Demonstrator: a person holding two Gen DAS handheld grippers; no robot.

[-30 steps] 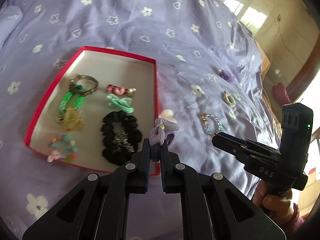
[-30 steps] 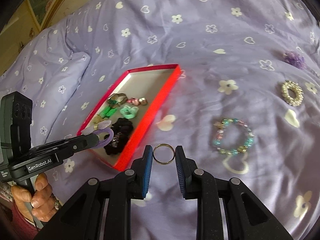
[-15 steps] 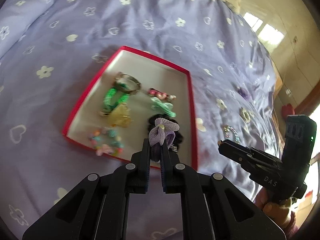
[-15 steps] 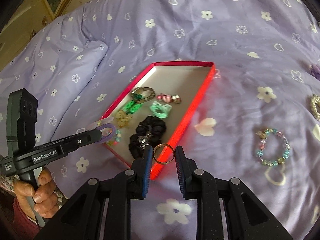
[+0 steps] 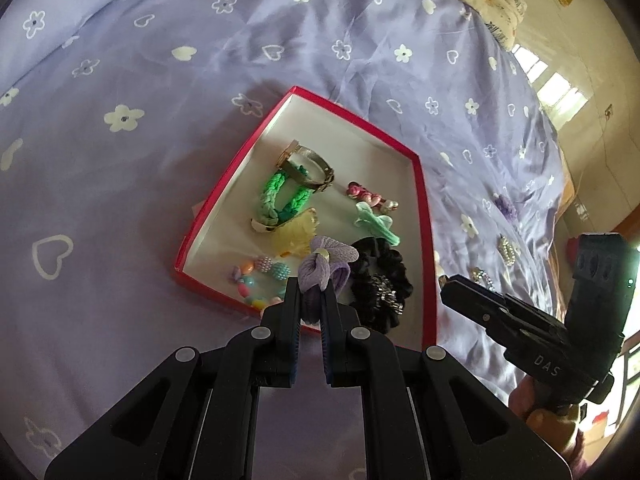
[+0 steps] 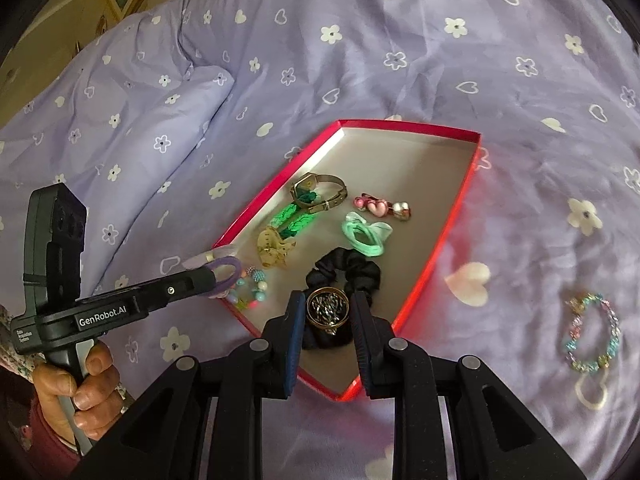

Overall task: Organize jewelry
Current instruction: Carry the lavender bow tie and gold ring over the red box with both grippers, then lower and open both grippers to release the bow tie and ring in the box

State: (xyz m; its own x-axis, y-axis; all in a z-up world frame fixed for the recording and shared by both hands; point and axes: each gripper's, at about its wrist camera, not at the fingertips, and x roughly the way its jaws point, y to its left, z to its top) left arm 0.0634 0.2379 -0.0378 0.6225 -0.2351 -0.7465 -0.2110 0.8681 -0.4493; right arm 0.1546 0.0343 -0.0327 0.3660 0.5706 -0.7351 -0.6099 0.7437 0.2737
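Your left gripper (image 5: 310, 292) has its jaws clenched on a lilac knitted hair tie (image 5: 326, 262) with a soft bow and a small metal bead; it hangs over the near edge of the red cardboard box (image 5: 424, 184). Your right gripper (image 6: 327, 310) has its jaws grasping a thin gold metal ring (image 6: 327, 307), held above the black satin scrunchie (image 6: 352, 272) inside the box. A second ago both pieces were still over the purple flowered bedsheet (image 6: 400, 40), short of the box; now both are above its pale lining. A beaded bracelet (image 6: 592, 334) lies on the sheet, well apart to the right.
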